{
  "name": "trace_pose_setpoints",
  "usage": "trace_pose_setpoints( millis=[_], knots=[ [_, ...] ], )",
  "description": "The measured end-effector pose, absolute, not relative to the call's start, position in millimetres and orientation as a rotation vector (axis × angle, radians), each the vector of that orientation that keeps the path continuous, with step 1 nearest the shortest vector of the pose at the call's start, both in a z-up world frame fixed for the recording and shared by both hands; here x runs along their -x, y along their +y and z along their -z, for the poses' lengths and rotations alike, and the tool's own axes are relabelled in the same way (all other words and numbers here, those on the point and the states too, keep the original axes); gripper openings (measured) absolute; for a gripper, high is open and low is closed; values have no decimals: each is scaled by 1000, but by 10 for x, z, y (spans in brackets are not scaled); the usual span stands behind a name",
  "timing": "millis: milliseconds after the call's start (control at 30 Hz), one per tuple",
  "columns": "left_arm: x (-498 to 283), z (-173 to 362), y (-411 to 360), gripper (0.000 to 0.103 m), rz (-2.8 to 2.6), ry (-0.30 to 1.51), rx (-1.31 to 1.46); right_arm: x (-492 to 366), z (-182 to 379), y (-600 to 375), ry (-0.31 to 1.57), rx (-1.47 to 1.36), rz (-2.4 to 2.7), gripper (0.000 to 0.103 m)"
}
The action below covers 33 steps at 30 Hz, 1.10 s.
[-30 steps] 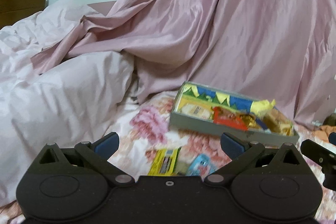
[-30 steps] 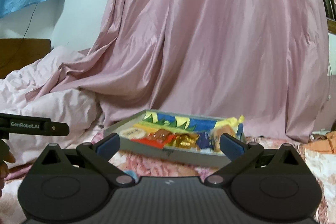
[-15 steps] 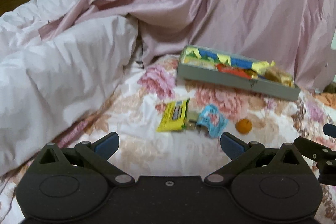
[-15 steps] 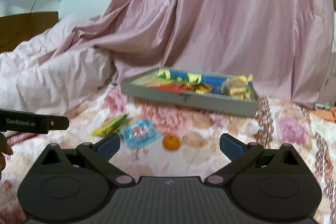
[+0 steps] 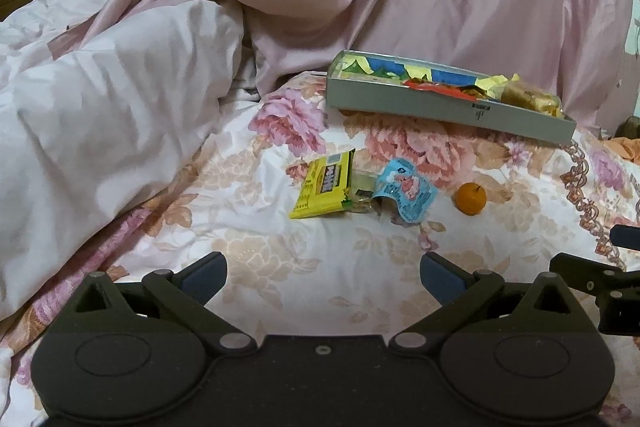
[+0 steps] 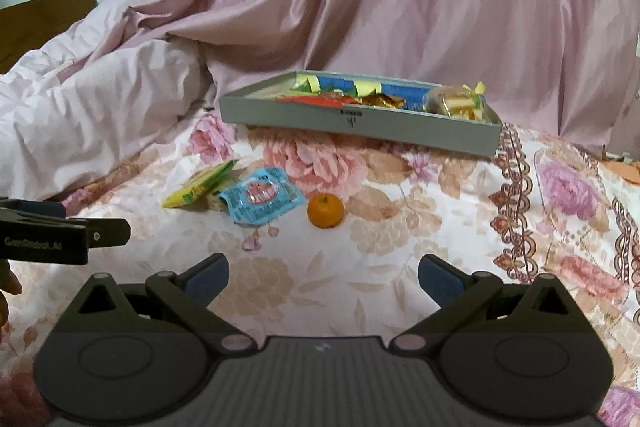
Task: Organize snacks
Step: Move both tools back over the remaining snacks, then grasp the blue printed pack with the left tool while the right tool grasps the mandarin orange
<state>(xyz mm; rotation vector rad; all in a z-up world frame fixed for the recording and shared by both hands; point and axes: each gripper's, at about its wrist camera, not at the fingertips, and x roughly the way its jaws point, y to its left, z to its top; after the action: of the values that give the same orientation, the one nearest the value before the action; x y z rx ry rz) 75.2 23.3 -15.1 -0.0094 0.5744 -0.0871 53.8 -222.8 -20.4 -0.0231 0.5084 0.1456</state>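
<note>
A grey box (image 5: 440, 107) (image 6: 360, 121) with several snacks inside lies at the back of the flowered bedspread. In front of it lie a yellow packet (image 5: 326, 187) (image 6: 200, 187), a blue packet (image 5: 406, 193) (image 6: 262, 199), a small clear wrapper between them (image 5: 360, 189), and a small orange (image 5: 471, 198) (image 6: 325, 210). My left gripper (image 5: 322, 277) is open and empty, above the bedspread short of the packets. My right gripper (image 6: 323, 277) is open and empty, short of the orange.
A bunched pale pink duvet (image 5: 100, 115) rises on the left. A pink satin sheet (image 6: 420, 7) hangs behind the box. The other gripper's body shows at the right edge of the left wrist view (image 5: 600, 279) and the left edge of the right wrist view (image 6: 52, 237).
Both views have tilted downward and drawn in toward the bedspread. The loose packets and the orange have come fully into view. Both grippers stay open.
</note>
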Motion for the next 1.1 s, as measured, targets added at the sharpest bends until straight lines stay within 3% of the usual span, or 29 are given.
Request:
trace_pose_setpoints(
  millis=[600, 1100],
  knots=[
    [-1219, 256, 83, 102, 106, 534, -58, -918, 381, -2245, 560, 42, -155, 103],
    [-1621, 383, 12, 102, 167, 486, -156, -1623, 573, -2224, 567, 220, -201, 102]
  ],
)
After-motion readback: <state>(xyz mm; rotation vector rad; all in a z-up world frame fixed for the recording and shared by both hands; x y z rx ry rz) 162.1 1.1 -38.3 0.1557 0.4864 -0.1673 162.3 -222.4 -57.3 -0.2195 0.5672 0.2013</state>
